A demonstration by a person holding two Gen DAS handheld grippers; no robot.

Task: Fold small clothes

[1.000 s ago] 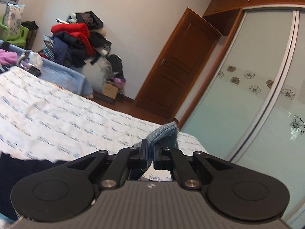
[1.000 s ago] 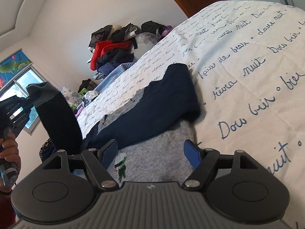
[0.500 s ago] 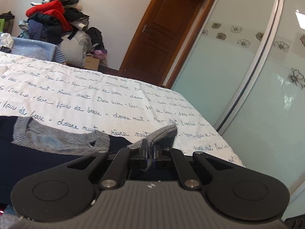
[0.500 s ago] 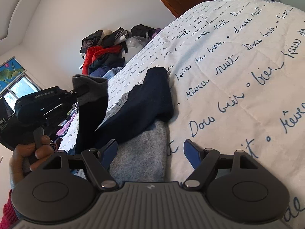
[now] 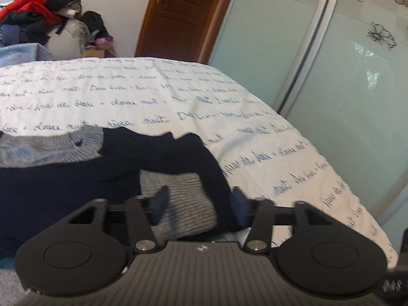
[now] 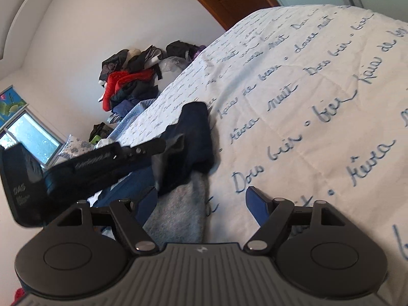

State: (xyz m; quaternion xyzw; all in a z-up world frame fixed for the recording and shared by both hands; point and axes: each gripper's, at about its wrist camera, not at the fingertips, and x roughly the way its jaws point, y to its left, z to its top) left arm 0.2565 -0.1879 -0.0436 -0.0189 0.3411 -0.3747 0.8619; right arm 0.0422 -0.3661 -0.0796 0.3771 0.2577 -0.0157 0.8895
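Observation:
A small navy and grey knit sweater (image 5: pixel 76 176) lies on the bed. Its navy sleeve with a grey ribbed cuff (image 5: pixel 186 199) is laid across the body. My left gripper (image 5: pixel 200 201) is open, its jaws either side of the cuff, which rests loose between them. In the right wrist view the sweater (image 6: pixel 193 137) lies ahead at left and the left gripper (image 6: pixel 142 150) reaches over it. My right gripper (image 6: pixel 201 201) is open and empty, low over the sweater's grey hem (image 6: pixel 178 209).
The bed has a white cover with blue script (image 5: pixel 158 94), (image 6: pixel 306 102). A pile of clothes (image 5: pixel 33 20) sits beyond the bed's far side. A wooden door (image 5: pixel 183 15) and glass wardrobe doors (image 5: pixel 344 76) stand past the bed's edge at right.
My left gripper carried the sleeve cuff down onto the sweater and opened, letting it go. The right gripper stayed open and shifted slightly.

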